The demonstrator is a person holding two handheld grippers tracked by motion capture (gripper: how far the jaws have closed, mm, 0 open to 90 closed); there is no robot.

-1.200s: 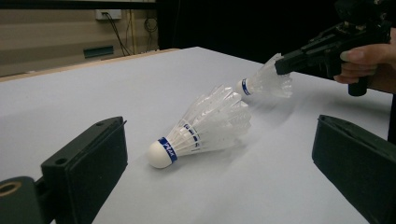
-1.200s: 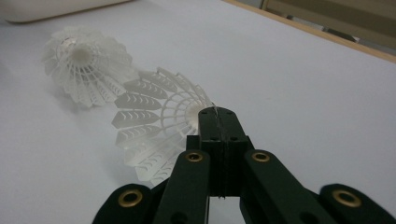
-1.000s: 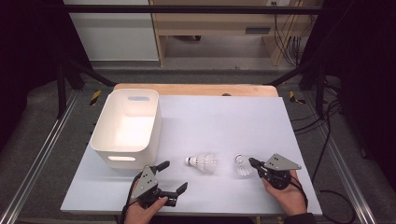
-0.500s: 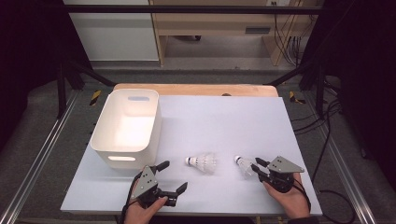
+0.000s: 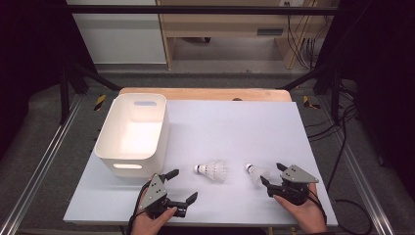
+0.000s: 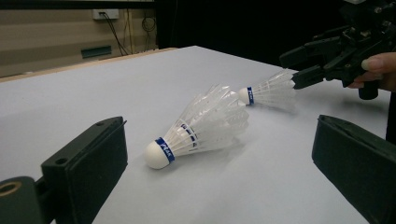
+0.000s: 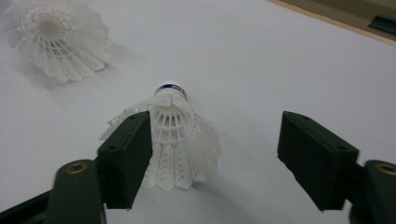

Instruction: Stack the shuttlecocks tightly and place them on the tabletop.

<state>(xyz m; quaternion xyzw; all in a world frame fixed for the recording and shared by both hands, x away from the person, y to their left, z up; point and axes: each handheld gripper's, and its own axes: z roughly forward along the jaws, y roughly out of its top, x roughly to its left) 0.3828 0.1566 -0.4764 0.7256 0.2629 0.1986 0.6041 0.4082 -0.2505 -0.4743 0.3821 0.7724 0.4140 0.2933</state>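
Observation:
Two white feather shuttlecocks with blue bands lie on the pale table [image 5: 230, 122]. The left shuttlecock [image 5: 213, 171] [image 6: 201, 128] [image 7: 58, 37] lies on its side just ahead of my open left gripper [image 5: 183, 184] [image 6: 223, 149], apart from its jaws. The right shuttlecock [image 5: 254, 174] [image 7: 180, 135] [image 6: 268, 91] has its feather skirt between the jaws of my open right gripper [image 5: 272, 174] [image 7: 219, 144] [image 6: 303, 65]. The skirt rests against that gripper's left jaw, and the cork tip points away from it.
A white plastic bin [image 5: 132, 134] with handle slots stands at the table's left, behind the left gripper. A wooden strip [image 5: 205, 93] runs along the far edge. Metal rails flank the table on both sides.
My right gripper has shifted slightly toward the near edge beside the right shuttlecock. The left gripper and both shuttlecocks have stayed put.

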